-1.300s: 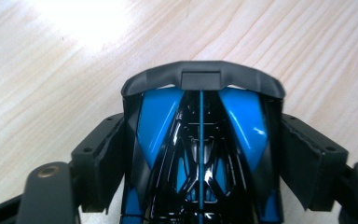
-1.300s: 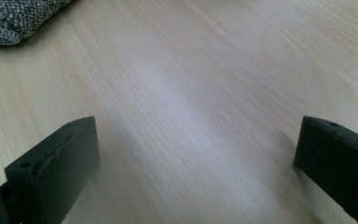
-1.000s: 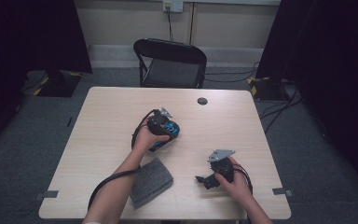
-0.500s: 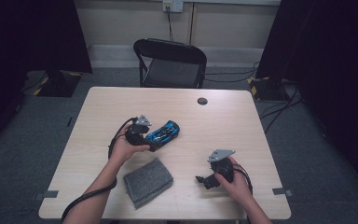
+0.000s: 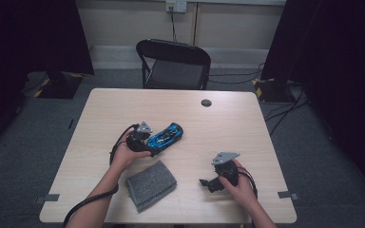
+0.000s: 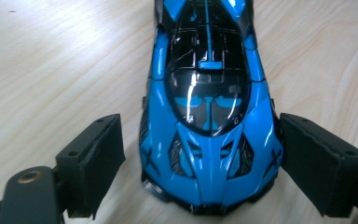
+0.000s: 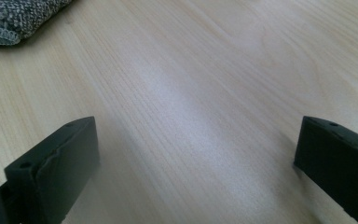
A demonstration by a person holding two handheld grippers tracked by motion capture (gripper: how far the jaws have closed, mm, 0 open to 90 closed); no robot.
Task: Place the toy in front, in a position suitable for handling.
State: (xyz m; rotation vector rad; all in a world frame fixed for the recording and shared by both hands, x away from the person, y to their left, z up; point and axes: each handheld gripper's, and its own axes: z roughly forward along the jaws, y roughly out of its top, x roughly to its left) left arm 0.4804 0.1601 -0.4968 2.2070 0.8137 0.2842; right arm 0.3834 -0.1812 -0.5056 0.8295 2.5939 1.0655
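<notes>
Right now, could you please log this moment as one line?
left gripper: open, straddling glossy blue toy car | right gripper: open | folded grey cloth: untouched

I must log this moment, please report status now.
Left hand-held gripper open, jaws astride the glossy blue and black toy car. Right hand-held gripper open over bare table. Folded grey cloth lies apart.

The toy car (image 6: 209, 107) is glossy blue with black windows and stands on its wheels on the table, near its middle.
</notes>
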